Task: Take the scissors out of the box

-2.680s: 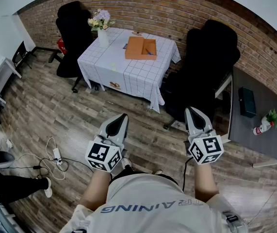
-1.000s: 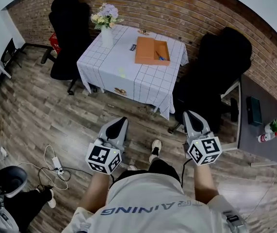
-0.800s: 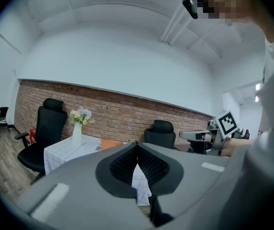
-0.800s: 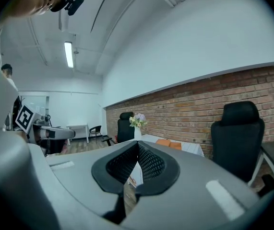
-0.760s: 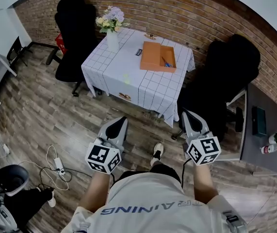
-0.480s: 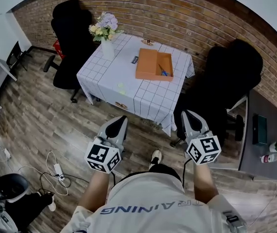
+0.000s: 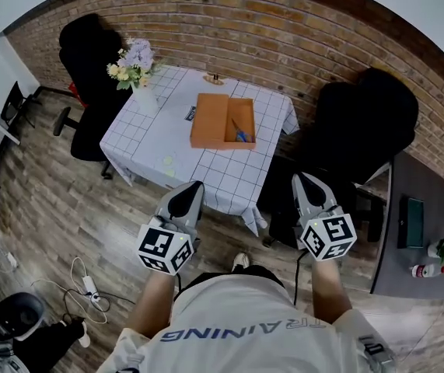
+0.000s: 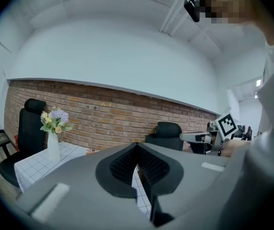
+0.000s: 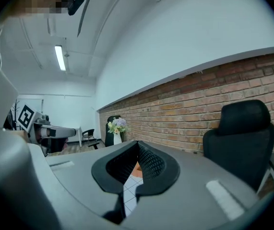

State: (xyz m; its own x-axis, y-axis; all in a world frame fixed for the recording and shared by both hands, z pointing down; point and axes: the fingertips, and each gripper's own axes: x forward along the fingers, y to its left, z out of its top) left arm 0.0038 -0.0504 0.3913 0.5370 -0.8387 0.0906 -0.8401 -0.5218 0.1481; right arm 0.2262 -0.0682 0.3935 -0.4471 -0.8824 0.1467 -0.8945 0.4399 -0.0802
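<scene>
An orange box lies open on the table with the white checked cloth. The blue-handled scissors rest in its right half. My left gripper is shut and empty, level over the table's near edge, short of the box. My right gripper is likewise shut and empty, off the table's right corner, in front of a black chair. In the left gripper view the left gripper has its jaws together. A sliver of the orange box shows past the closed right gripper.
A vase of flowers stands at the table's far left corner and a small dark card lies left of the box. Black chairs flank the table before a brick wall. A grey desk is at the right; cables lie on the floor.
The person has walked up to the table: it and the box are now much nearer, and both grippers, still shut, have reached the table's near edge.
</scene>
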